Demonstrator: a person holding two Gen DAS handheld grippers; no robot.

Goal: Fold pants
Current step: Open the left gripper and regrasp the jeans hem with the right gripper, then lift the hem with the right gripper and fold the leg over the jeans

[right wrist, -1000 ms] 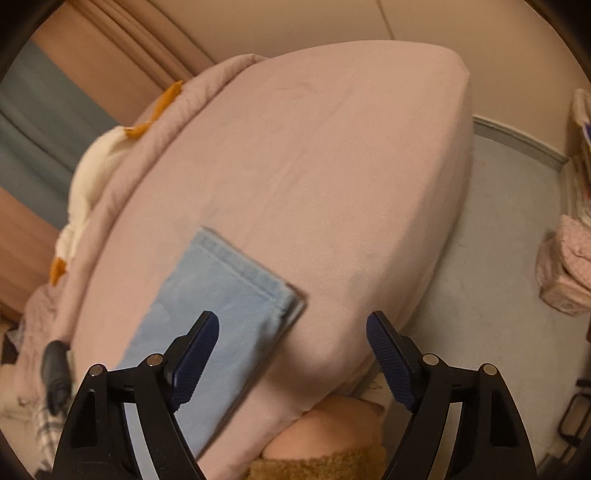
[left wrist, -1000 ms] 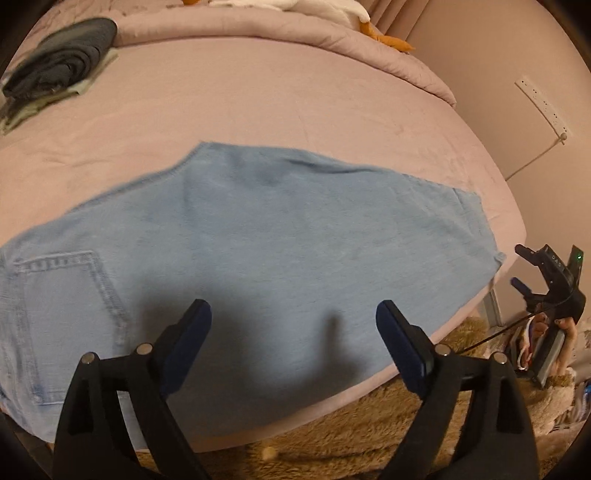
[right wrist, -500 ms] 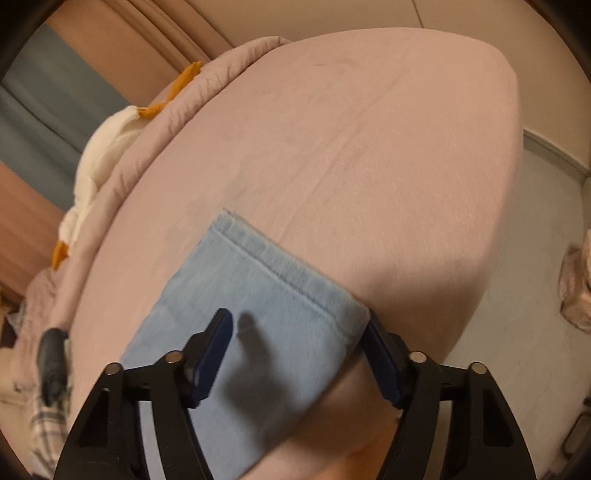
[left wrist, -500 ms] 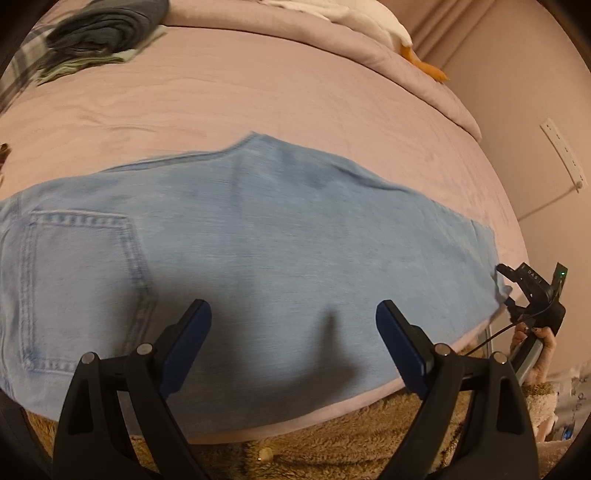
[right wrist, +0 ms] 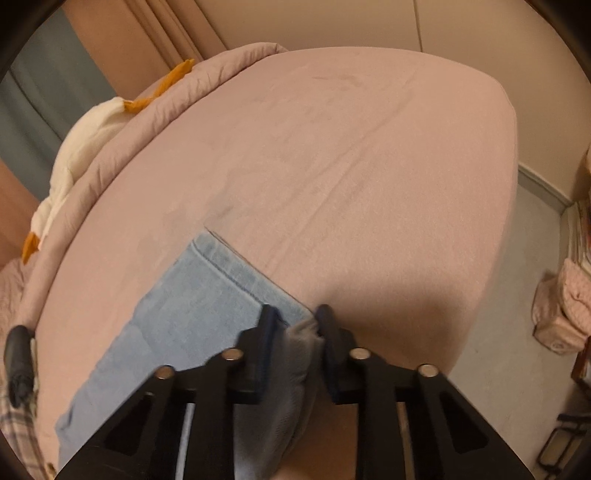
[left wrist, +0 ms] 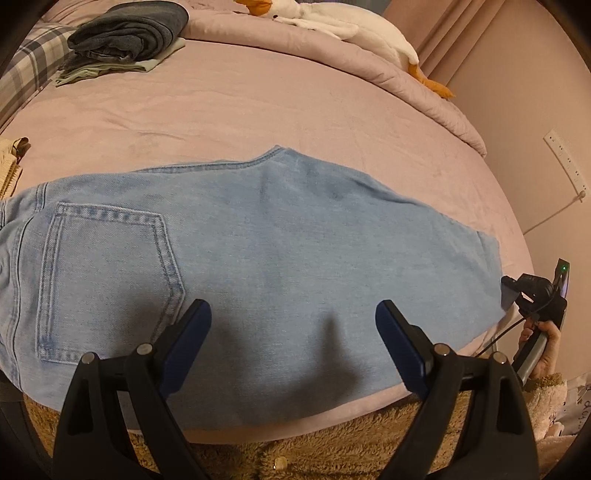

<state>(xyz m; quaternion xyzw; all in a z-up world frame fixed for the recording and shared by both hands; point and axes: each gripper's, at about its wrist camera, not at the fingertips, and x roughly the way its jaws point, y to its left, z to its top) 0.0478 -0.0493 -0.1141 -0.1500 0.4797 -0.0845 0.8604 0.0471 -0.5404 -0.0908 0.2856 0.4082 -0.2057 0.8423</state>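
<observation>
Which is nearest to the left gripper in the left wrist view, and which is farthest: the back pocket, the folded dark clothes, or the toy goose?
1. Back pocket on the jeans, just beyond the left gripper, to the left.
2. Folded dark clothes, far across the bed, upper left.
3. Toy goose, on the blanket at the far edge.

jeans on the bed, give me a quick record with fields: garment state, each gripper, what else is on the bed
garment: light blue jeans laid flat across the pink bed, back pocket facing up
left gripper: left gripper open above the jeans' middle, pads not on the fabric
right gripper: right gripper has just been closing, now pinched on the leg hem corner
other items: folded dark clothes, plush goose on the rolled pink comforter
fold: not yet begun
</observation>
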